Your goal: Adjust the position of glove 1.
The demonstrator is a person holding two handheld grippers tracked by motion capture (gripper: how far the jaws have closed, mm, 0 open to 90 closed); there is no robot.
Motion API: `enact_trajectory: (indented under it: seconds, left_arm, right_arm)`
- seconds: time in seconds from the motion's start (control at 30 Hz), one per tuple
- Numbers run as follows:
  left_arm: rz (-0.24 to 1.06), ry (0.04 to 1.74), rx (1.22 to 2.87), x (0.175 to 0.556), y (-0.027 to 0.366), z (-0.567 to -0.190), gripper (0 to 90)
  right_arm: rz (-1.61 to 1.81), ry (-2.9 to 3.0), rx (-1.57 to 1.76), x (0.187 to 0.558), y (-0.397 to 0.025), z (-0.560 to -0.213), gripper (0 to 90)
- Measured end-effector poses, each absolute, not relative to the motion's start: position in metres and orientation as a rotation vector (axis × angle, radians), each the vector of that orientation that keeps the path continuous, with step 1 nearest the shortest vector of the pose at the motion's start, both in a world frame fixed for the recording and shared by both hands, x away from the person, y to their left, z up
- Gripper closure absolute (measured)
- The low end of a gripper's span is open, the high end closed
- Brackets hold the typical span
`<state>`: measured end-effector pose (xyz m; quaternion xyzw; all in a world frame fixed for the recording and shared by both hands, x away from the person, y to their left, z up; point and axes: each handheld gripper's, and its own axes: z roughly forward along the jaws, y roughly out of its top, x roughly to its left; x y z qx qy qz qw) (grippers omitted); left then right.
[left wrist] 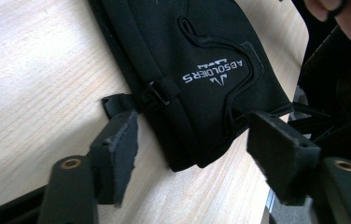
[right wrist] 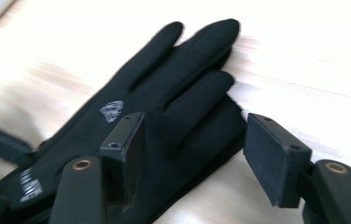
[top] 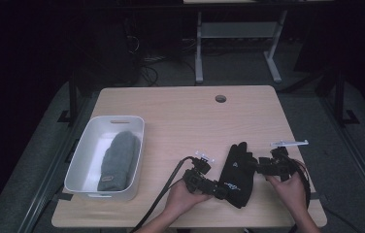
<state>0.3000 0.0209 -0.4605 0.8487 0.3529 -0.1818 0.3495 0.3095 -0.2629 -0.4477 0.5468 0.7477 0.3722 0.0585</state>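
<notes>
dim room, grey floor, white desk frame (top: 236, 36) behind the pale wooden table (top: 180, 111)

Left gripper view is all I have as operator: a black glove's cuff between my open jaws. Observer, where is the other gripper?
Observer: The right gripper is at the black glove's finger end, jaws open, straddling the little finger.
Operator: Is anything else on the table?
Observer: A white bin stands at the table's left side.
Operator: Is it empty?
Observer: No, a grey knit item lies inside it.
Operator: Which way do the glove's fingers point?
Observer: Away from the person, toward the table's far edge.
</notes>
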Motion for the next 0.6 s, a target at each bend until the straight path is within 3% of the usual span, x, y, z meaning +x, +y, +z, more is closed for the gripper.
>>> enact_trajectory:
  seconds: [0.27,0.6]
  left_arm:
    - [-0.478,0.938,2.177,0.302,0.016,-0.463,45.1]
    - [-0.512,0.950,2.168,0.307,0.011,-0.468,68.0]
  right_arm:
    - [1.069,2.257,1.701,0.321,-0.261,-0.461,39.5]
    - [1.125,2.240,1.693,0.314,-0.258,-0.468,56.9]
